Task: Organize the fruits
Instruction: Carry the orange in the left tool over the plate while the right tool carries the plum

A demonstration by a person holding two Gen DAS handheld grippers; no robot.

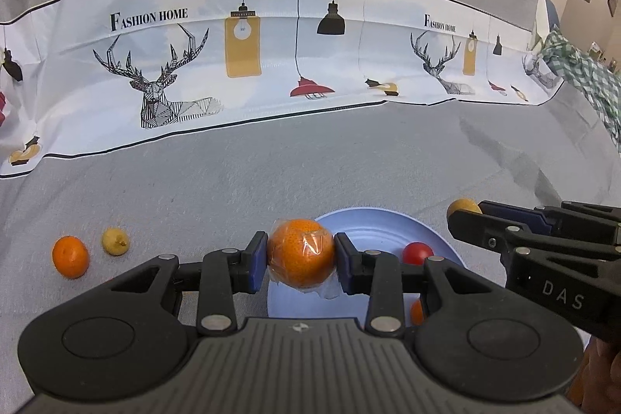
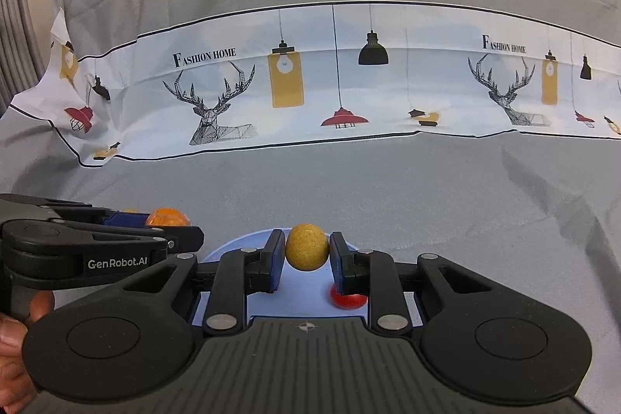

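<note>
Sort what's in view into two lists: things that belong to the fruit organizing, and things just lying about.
Part of the job:
- wrapped orange, held by the left gripper
- tan round fruit, held by the right gripper
- blue plate
- red fruit on the plate
- loose orange and small yellow fruit on the grey cloth

Lying about:
- printed deer cloth
- green checked cloth

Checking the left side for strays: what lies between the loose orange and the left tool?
Only bare grey cloth, per the left wrist view; the yellow fruit sits just behind the orange, off the line to the left tool.
</note>
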